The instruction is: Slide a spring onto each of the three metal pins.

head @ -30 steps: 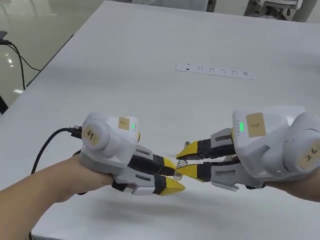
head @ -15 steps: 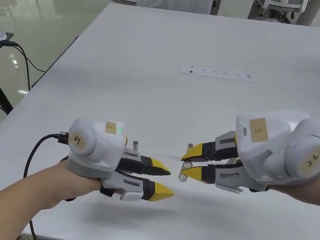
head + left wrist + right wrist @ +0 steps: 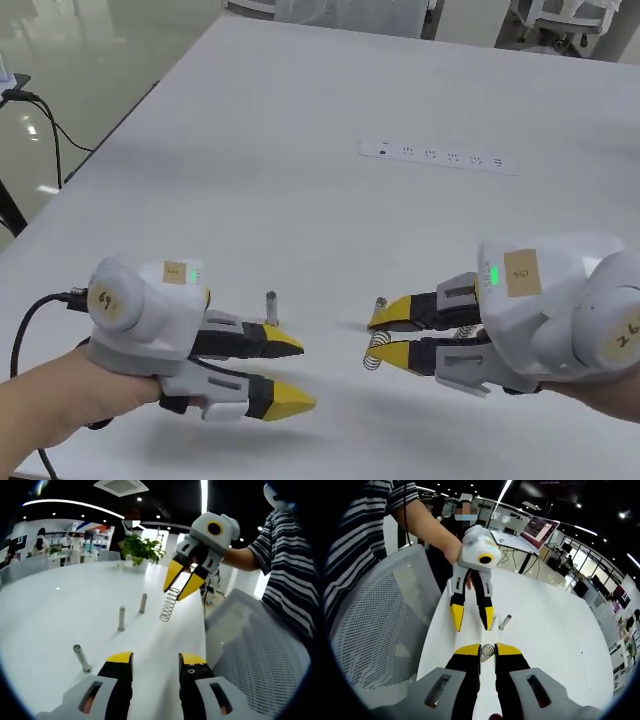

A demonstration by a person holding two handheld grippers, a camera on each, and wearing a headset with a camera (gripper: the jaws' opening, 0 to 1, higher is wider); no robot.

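3 pins [image 3: 121, 618] upright on table [image 3: 300, 200], right gripper [image 3: 372, 335] jaws pinching spring [image 3: 168, 605], left gripper [image 3: 156, 660] jaws spread

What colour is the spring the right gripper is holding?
Silvery grey metal; the spring shows best in the left gripper view.

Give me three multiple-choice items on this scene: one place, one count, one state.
1. How many metal pins stand on the table? A one; B five; C three.
2. Where is the spring? A on a pin; B between the tips of the right gripper; C flat on the table.
3. The left gripper is: A open, empty; B shut on a spring; C shut on a pin.
Answers: C, three stand in the left gripper view; B, the yellow tips pinch it; A, its jaws stand apart, nothing between.
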